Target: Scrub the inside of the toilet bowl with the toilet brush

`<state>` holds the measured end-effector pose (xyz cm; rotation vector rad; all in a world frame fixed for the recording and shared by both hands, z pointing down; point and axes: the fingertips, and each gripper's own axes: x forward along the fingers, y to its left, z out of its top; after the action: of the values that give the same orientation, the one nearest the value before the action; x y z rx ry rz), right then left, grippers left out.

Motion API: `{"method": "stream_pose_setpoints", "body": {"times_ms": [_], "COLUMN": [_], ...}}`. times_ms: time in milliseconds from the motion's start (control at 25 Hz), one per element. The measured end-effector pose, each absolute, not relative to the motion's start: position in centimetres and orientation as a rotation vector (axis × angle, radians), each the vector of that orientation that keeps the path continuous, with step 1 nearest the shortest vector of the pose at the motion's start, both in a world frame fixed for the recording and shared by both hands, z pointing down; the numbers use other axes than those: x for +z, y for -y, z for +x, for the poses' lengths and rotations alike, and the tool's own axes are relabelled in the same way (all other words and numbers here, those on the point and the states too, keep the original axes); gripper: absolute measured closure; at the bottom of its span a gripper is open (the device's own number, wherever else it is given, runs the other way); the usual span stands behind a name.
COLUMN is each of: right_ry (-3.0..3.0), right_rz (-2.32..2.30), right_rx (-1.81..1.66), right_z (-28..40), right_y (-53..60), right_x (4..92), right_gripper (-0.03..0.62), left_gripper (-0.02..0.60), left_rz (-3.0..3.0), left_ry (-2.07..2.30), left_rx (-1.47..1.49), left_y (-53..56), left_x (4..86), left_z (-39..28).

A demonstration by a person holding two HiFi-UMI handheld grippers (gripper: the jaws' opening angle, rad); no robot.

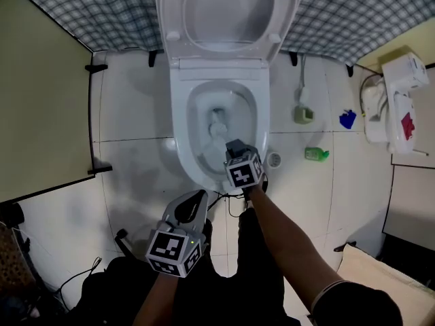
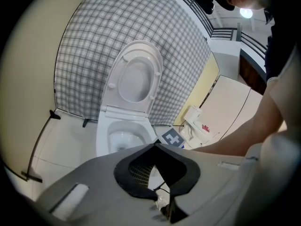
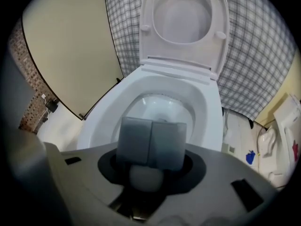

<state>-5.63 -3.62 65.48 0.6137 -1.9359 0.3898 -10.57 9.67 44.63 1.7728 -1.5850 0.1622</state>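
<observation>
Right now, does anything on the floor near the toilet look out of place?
Yes: a green bottle seems to lie on its side on the tiles right of the toilet, perhaps knocked over.

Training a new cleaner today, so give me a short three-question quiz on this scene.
1. True or false: the toilet seat is lowered over the bowl.
2. Which gripper holds the toilet brush? A. left B. right C. neither
3. Fill in: in the head view, the green bottle lies on the floor to the ____ of the bowl.

Key: 1 false, the seat is raised. 2 B, the right gripper. 3 right.
</observation>
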Motion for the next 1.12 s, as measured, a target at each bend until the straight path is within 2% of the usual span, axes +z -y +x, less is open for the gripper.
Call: {"method": "stream_pose_setpoints", "body": {"times_ms": [520, 1120], "right_ry": [1.889, 1.891], "right_rz": [0.550, 0.577], "right_rx": [0.461, 0.354], "right_z": [0.7, -3.6], "right_y": [-5.6, 2.1], "right_x": [57.4, 64.1], "right_gripper": [0.416, 0.416], "left_gripper": [0.584, 0.584], "left_rz": [1.841, 1.759], "left_ry": [1.509, 1.627], "left_rx": [0.200, 0.102], "left_y": [-8.4, -10.2], "left_x": [45.4, 43.8], "left_z": [-8.7, -9.8]}}
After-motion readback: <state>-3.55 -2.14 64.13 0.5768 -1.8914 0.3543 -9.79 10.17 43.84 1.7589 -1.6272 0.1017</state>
